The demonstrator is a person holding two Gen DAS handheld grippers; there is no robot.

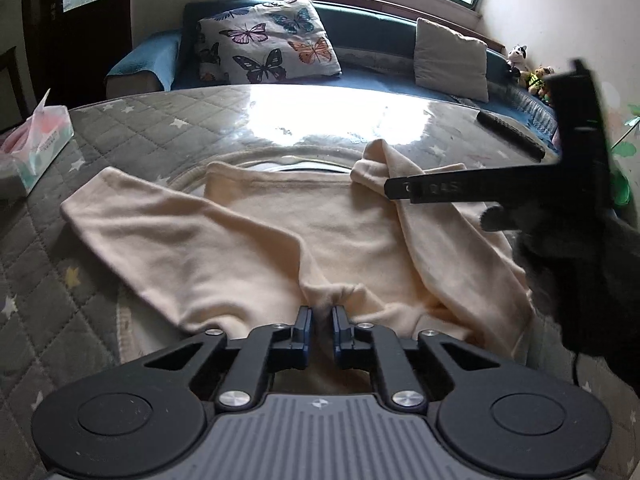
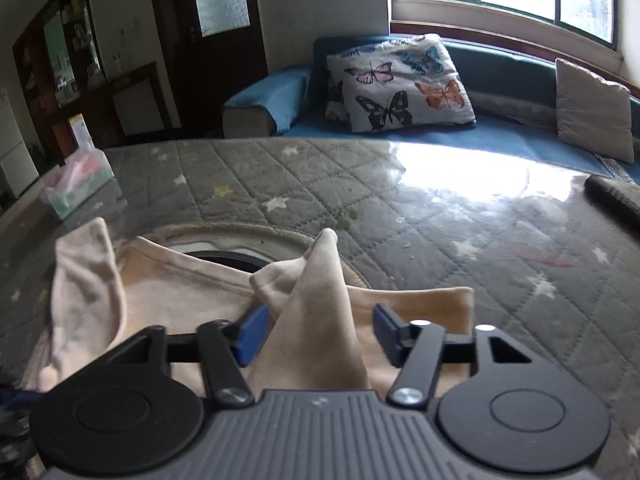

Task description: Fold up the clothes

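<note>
A cream long-sleeved top [image 1: 320, 232] lies spread on the table [image 1: 132, 128], which has a grey quilted star cover under glass. My left gripper [image 1: 322, 320] sits at the near edge of the top, shut on a small bunch of its cloth. One sleeve [image 1: 140, 236] stretches out to the left. The other sleeve [image 2: 320, 304] is folded up across the body and rises in a peak between the wide-apart fingers of my right gripper [image 2: 320, 330], which is open. From the left wrist view, the right gripper [image 1: 394, 191] reaches in side-on from the right, held by a dark-gloved hand [image 1: 580, 264].
A tissue box [image 1: 36, 148] stands at the table's left edge. A black remote-like bar [image 1: 512, 134] lies at the far right. Behind the table is a blue sofa [image 2: 400, 132] with a butterfly pillow [image 1: 268, 40], a beige cushion [image 1: 450, 58] and soft toys [image 1: 528, 68].
</note>
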